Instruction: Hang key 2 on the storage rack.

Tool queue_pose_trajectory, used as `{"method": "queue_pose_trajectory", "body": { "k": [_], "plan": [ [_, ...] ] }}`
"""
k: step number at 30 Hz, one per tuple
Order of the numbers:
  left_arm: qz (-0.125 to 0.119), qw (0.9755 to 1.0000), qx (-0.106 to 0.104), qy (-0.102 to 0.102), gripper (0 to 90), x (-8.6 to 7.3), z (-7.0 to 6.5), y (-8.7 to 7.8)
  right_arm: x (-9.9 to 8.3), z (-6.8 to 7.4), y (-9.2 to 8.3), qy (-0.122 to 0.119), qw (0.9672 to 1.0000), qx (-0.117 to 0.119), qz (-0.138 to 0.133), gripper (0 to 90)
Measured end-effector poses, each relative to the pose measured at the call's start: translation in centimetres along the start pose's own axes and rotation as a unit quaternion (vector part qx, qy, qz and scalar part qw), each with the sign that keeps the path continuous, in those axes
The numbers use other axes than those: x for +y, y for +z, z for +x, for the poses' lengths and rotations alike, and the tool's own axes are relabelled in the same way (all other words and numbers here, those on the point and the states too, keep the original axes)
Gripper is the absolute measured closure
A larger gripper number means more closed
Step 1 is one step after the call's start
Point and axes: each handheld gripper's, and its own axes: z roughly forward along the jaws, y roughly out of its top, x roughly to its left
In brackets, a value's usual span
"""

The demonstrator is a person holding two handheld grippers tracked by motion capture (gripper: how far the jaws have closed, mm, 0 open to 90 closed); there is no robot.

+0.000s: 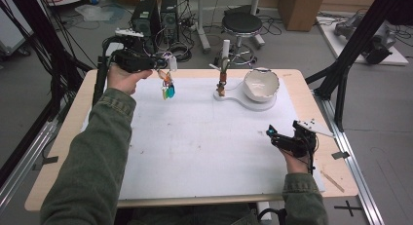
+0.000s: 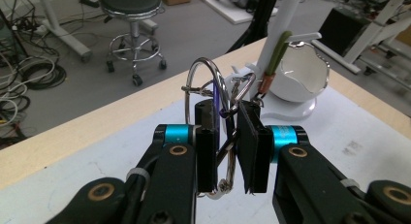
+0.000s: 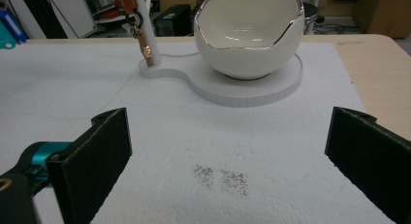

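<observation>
Table (image 1: 63, 137), pale wood edge, with a white mat (image 1: 204, 147) over most of the top. The mat is bare apart from some dark specks in front of the right gripper.

White stand (image 1: 253, 104) at the far right of the mat: flat base, a thin upright post (image 1: 225, 52) at one end, and an egg-shaped white bowl (image 1: 261, 84) with a jagged, silver-edged rim at the other. Glazed ceramic by the look of it, so I judge it hard, slick and chippable; best left alone. A small copper-coloured clasp (image 3: 147, 52) already hangs by the post.

Left gripper (image 2: 228, 146) is held up above the far left of the mat, well apart from the stand. Its 2 jaws are nearly closed, pinching a key ring (image 2: 209, 83) of thin wire loops; coloured tags (image 1: 168, 91) dangle below it, clear of the mat.

Handling judgement: the ring is light, stiff, smooth metal. It will pivot or slip in flat pads and the tags will swing. Hold it across the wire loop near the pad centre, leaving the top arc free for hooking.

Right gripper (image 3: 228, 151) sits low at the near right edge of the mat, jaws spread wide, holding nothing, pointed toward the bowl.
</observation>
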Motion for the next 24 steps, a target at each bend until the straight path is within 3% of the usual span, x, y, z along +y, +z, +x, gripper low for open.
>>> {"method": "queue_pose_trajectory", "body": {
  "k": [7, 11, 24],
  "plan": [
    [-0.002, 0.9999, -0.007, -0.009, 78.4, 0.7, -0.6, 1.7, 0.0, 0.0, 0.0, 0.000, 1.0000, 0.001, 0.000, 1.7],
    [-0.017, 0.9996, -0.012, -0.021, 78.4, 1.0, -0.7, 2.6, 0.0, 0.0, 0.0, -0.001, 1.0000, 0.002, 0.000, 1.7],
    [-0.031, 0.9984, -0.030, -0.036, 78.4, 0.8, -1.9, 6.2, -0.1, -0.1, 0.1, 0.004, 1.0000, 0.006, 0.003, 1.7]
  ]
}}
